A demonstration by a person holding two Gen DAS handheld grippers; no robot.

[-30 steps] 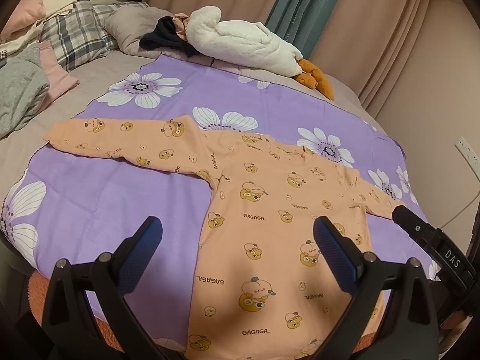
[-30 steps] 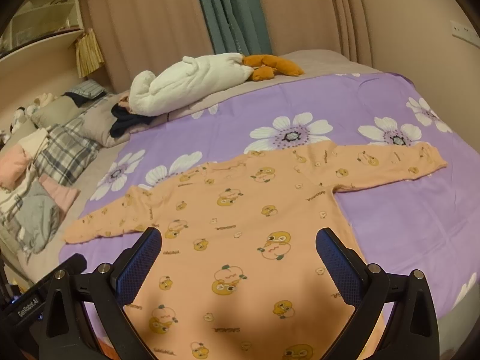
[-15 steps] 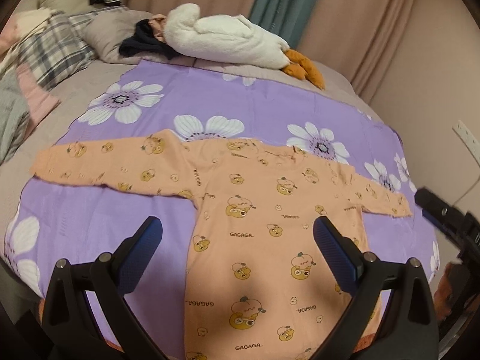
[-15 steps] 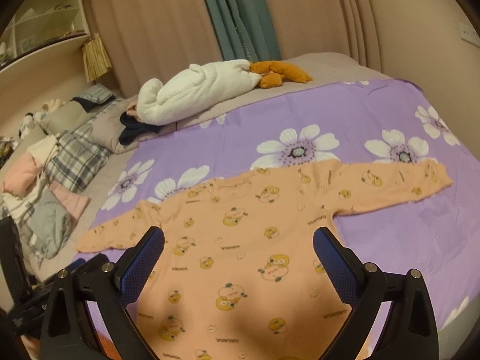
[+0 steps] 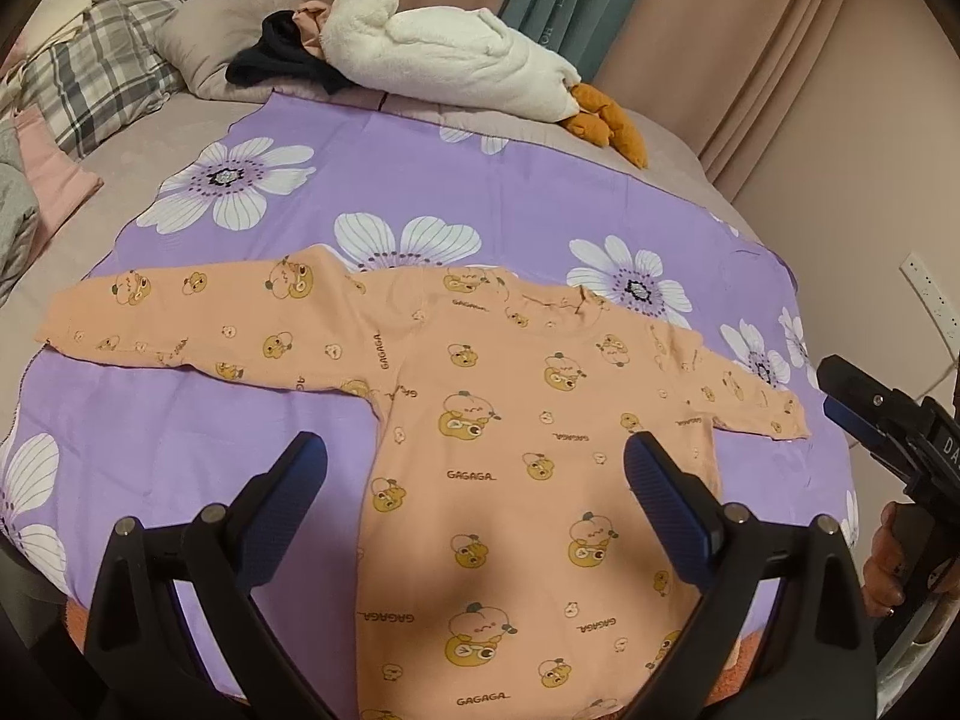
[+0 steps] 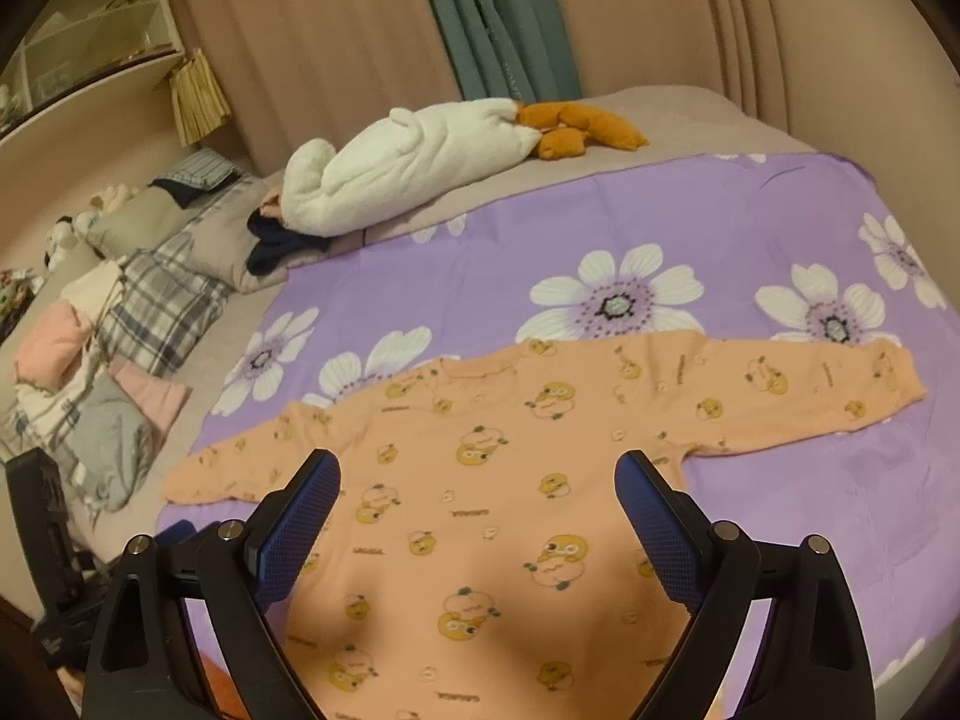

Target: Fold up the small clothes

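Item: one small orange shirt (image 5: 528,480), printed with cartoon ducks, lying flat and face-up on a purple flowered sheet (image 5: 420,180) that is covering the near part of the bed — hem reaching toward the near edge, collar pointing toward the far edge, both sleeves lying spread straight out toward the side edges. Spread this way, the shirt is apparently sitting ready for a first fold, none being visible yet. Left gripper (image 5: 474,480): hovering above the lower body of the shirt, jaws spread wide, gripping nothing. Right gripper (image 6: 477,495): likewise hanging over the shirt, jaws wide apart and empty — both seemingly waiting above the cloth for a sleeve or a hem. Also lying beyond the sheet's far edge: a white plush goose (image 5: 456,54). Resting at the left edge of the bed: plaid pillows (image 6: 162,306) and a loose pile of clothes (image 6: 90,420), probably waiting their turn.
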